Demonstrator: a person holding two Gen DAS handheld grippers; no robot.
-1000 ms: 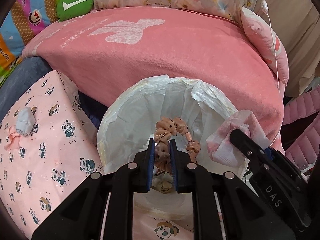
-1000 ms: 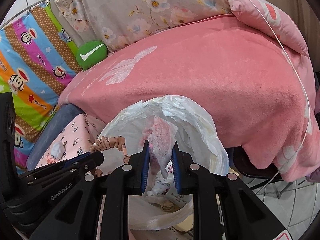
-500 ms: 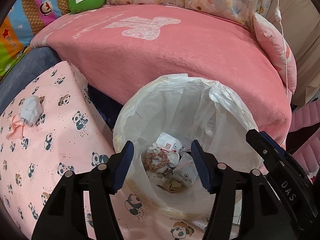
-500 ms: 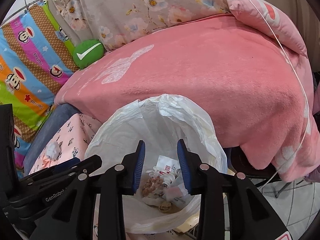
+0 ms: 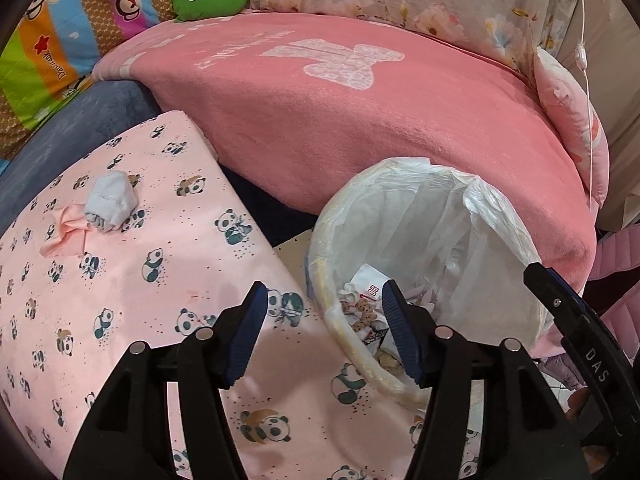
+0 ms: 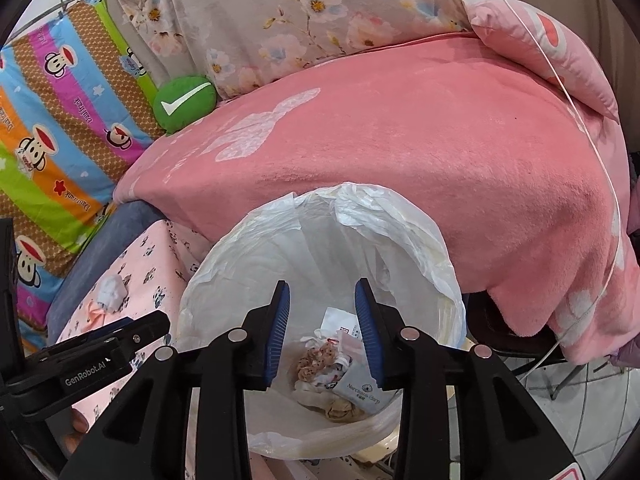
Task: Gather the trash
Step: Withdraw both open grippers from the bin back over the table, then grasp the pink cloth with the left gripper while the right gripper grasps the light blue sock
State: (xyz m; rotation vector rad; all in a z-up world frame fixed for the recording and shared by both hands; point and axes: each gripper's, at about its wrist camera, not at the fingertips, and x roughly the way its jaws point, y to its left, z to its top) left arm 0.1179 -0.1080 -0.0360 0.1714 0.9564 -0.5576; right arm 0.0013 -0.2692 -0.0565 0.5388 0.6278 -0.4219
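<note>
Trash remaining: a crumpled white wad (image 5: 110, 202) beside a pink scrap (image 5: 64, 232) on the panda-print cover (image 5: 168, 276). Left gripper (image 5: 322, 334) spread wide and empty over that cover's edge; right gripper (image 6: 322, 330) parted too, hovering empty above the lined bin (image 6: 400, 224). Likely featherlight, soft, easily crushed, not fragile. Best pinched across the wad's bulging middle, clear of the fabric below to avoid snagging. Bin already holding a scrunchie (image 6: 314, 362) and wrappers.
</note>
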